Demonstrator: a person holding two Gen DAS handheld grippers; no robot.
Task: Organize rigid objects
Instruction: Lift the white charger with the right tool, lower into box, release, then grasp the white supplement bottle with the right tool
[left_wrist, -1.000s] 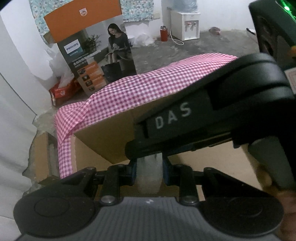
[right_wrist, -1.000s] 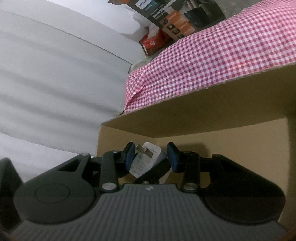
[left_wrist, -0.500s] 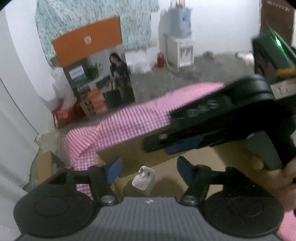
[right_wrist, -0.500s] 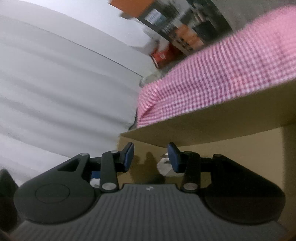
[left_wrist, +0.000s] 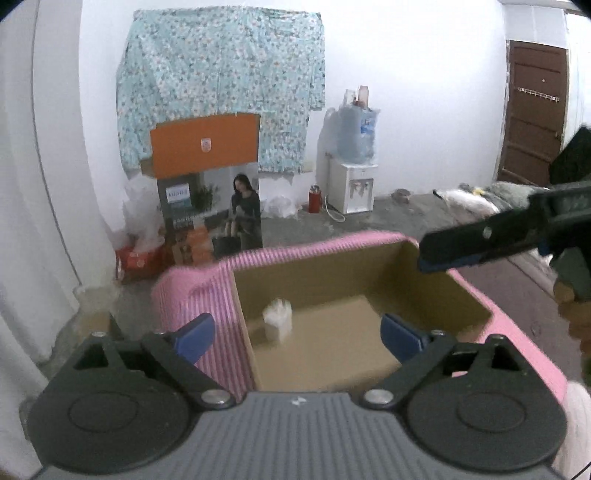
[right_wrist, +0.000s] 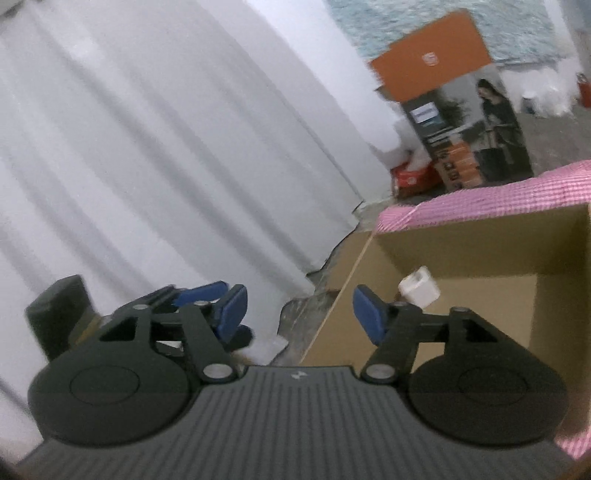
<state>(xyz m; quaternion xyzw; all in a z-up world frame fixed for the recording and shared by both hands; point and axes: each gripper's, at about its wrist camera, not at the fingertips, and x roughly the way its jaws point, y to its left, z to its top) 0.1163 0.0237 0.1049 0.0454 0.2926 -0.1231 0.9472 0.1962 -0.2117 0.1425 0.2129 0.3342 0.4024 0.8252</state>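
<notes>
The left tool (left_wrist: 297, 334) hangs above the near edge of the box (left_wrist: 476, 301), angled down into it, its jaws opening wide with nothing between them. The white charger (left_wrist: 277, 320) lies on the box floor near the left wall. The right tool (right_wrist: 297, 310) is rolled sideways beside the box, jaws opening and empty; its tip (left_wrist: 436, 258) juts over the box's right corner.

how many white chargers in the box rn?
1. The white charger sits on the floor of the cardboard box, toward its far left corner, clear of both grippers. The near part of the box floor is hidden, so more could be there.
</notes>
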